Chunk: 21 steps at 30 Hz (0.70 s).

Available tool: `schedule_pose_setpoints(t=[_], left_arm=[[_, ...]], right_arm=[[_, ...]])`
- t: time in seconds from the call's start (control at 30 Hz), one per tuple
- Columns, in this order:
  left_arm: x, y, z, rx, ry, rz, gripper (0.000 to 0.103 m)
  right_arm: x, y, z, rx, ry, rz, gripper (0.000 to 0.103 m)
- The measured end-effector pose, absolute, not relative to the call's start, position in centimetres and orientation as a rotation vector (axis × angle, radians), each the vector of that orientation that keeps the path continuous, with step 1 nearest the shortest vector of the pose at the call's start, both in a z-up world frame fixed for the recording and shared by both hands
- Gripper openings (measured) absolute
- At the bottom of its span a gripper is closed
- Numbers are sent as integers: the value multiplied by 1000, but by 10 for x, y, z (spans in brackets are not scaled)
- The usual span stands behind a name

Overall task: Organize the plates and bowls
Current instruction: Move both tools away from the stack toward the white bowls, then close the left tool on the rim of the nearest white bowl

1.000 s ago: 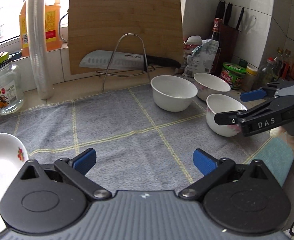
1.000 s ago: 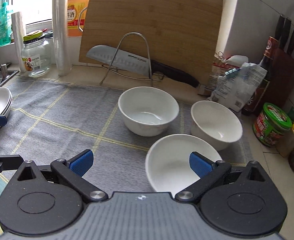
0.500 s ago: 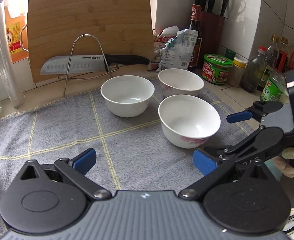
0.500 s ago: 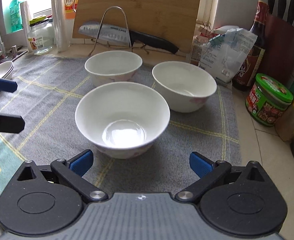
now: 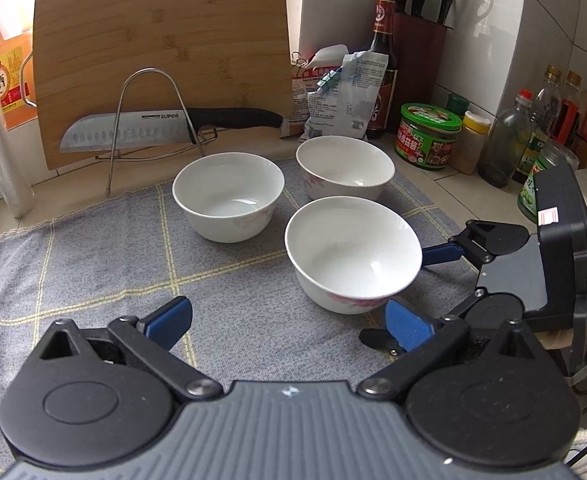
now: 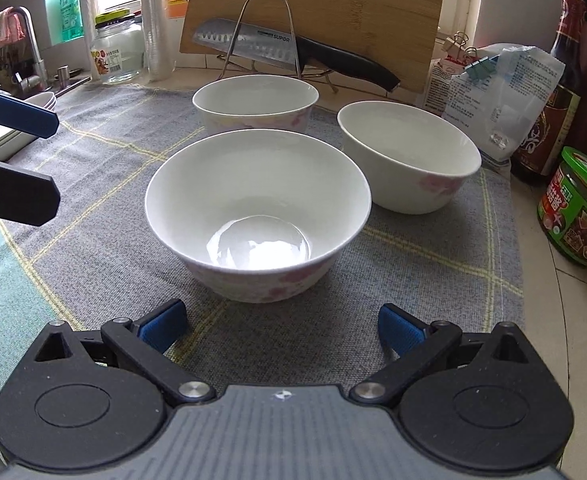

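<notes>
With the right gripper [image 6: 279, 324] spread wide and empty facing the near bowl [image 6: 258, 204] at twelve o'clock on the bench cloth [image 6: 105, 216], ease one finger inside the rim, then pinch; left gripper [image 5: 289, 316] equally wide, empty.

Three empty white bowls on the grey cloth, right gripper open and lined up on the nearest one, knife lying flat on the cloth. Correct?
Not quite. The knife isn't on the cloth: it sits propped in the wire rack against the cutting board, per the right wrist view. The rest holds: three empty white bowls, right gripper open facing the nearest bowl.
</notes>
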<state>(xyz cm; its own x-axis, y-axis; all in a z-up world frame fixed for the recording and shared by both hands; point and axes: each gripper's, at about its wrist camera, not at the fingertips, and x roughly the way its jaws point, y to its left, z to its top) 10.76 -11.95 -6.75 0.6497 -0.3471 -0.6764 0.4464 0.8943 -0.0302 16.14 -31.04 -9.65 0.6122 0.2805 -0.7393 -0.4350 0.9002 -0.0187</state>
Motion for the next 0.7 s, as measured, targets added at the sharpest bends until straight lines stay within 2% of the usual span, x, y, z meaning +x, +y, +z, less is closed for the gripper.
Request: schedule_pose_setpoints(t=[0.7], left_arm=[[171, -157, -86, 156, 821, -596, 102]], right_arm=[[176, -306, -100, -221, 743, 505, 103]])
